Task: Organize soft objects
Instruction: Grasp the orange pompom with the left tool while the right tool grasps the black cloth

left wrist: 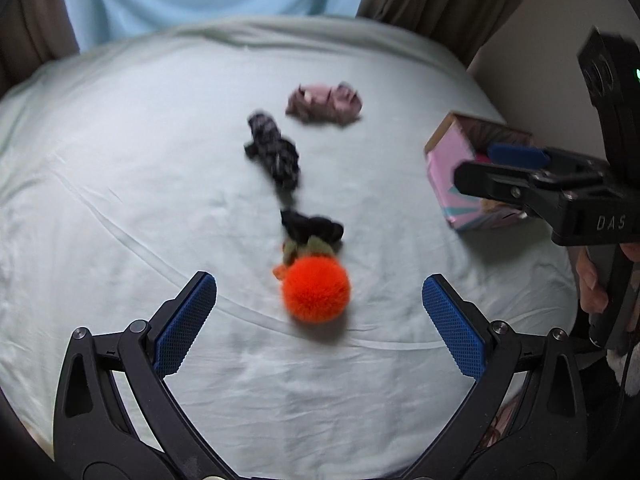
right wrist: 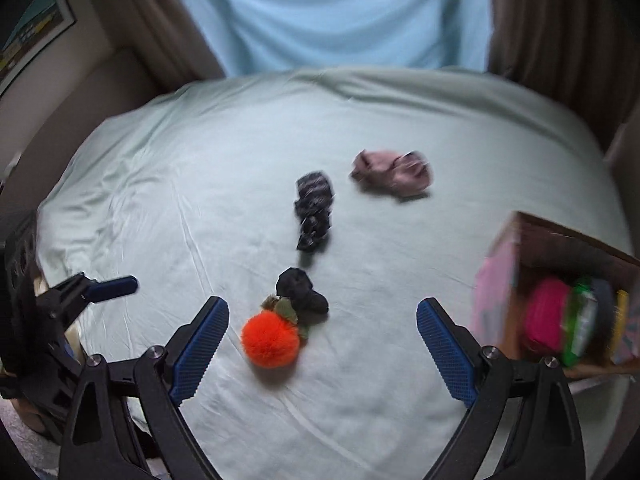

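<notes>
Left hand-held gripper [left wrist: 319,312] agape; pompom [left wrist: 316,289] blurred.

The bed [left wrist: 120,184] carries an orange pompom [left wrist: 316,294], scrunchies [left wrist: 274,152] and a box [left wrist: 452,172].

Pompom [left wrist: 316,294] nearest, scrunchies [left wrist: 273,151] behind, box [left wrist: 464,168] right.

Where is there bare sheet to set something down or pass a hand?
Free: the wide sheet left of the dark patterned cloth and orange pom-pom, and the strip between that line and the pink box. Crowded: the centre line, where pom-pom, black scrunchie and patterned cloth nearly touch.
</notes>
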Motion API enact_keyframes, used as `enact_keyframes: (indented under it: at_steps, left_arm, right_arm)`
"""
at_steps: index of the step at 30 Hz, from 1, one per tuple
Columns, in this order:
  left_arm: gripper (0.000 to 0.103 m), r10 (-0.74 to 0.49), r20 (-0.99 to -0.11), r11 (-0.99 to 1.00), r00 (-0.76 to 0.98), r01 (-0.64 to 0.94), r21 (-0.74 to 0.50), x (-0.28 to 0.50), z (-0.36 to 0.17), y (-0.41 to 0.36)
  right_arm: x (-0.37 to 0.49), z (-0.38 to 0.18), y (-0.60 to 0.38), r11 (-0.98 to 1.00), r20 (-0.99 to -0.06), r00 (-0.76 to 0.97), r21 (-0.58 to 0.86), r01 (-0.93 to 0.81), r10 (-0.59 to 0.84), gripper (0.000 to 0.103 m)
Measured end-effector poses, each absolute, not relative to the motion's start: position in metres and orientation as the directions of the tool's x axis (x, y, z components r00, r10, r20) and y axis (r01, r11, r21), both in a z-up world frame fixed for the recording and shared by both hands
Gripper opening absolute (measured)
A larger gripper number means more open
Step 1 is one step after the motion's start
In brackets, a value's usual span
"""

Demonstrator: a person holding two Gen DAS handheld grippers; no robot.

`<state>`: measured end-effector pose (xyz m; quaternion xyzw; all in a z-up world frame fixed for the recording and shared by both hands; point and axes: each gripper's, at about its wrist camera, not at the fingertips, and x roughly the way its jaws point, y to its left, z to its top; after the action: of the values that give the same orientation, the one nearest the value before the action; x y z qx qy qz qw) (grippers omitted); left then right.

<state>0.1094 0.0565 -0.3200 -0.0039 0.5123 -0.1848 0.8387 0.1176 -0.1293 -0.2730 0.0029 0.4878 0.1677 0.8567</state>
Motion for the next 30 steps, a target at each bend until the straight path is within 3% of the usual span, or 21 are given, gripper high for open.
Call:
enact_keyframes:
  at_steps: [4,8,11,14,21,23,27,29,30]
  left_arm:
    - [0.102,-0.298,-0.869,0.940,0.396,0.281,-0.194,0.121,-0.368,0.045]
    - [0.101,-0.286,-0.870,0.949,0.402,0.243,-0.200,0.130,-0.403,0.035]
    - [0.099,-0.284,-0.868,0.954,0.408,0.208,-0.215,0.136,-0.425,0.029]
    - [0.093,-0.271,-0.872,0.959,0.407,0.187,-0.211,0.140,-0.443,0.022]
    - [0.091,-0.282,-0.872,0.959,0.400,0.140,-0.246,0.146,-0.471,0.014]
    - [0.075,-0.265,-0.880,0.964,0.395,0.132,-0.231,0.149,-0.476,0.011]
    - [0.057,-0.208,-0.895,0.977,0.395,0.118,-0.176,0.152,-0.478,0.009]
    - [0.040,-0.191,-0.899,0.981,0.394,0.106,-0.162,0.153,-0.478,0.010]
    - [0.038,-0.190,-0.900,0.981,0.392,0.102,-0.162,0.154,-0.478,0.012]
  right_arm:
    - [0.141,-0.318,-0.118,0.910,-0.840,0.421,0.186,-0.370,0.342,0.093]
    - [0.163,-0.359,-0.107,0.874,-0.859,0.351,0.199,-0.442,0.373,0.080]
    - [0.176,-0.383,-0.100,0.845,-0.863,0.309,0.216,-0.489,0.399,0.078]
    - [0.186,-0.404,-0.094,0.816,-0.864,0.271,0.234,-0.529,0.424,0.076]
    - [0.200,-0.443,-0.081,0.767,-0.864,0.174,0.305,-0.565,0.472,0.066]
    - [0.202,-0.450,-0.077,0.759,-0.864,0.159,0.315,-0.570,0.478,0.060]
    - [0.205,-0.452,-0.074,0.747,-0.849,0.155,0.339,-0.572,0.504,0.053]
    - [0.206,-0.452,-0.073,0.741,-0.841,0.146,0.361,-0.566,0.521,0.043]
    - [0.206,-0.453,-0.073,0.737,-0.836,0.139,0.375,-0.562,0.531,0.040]
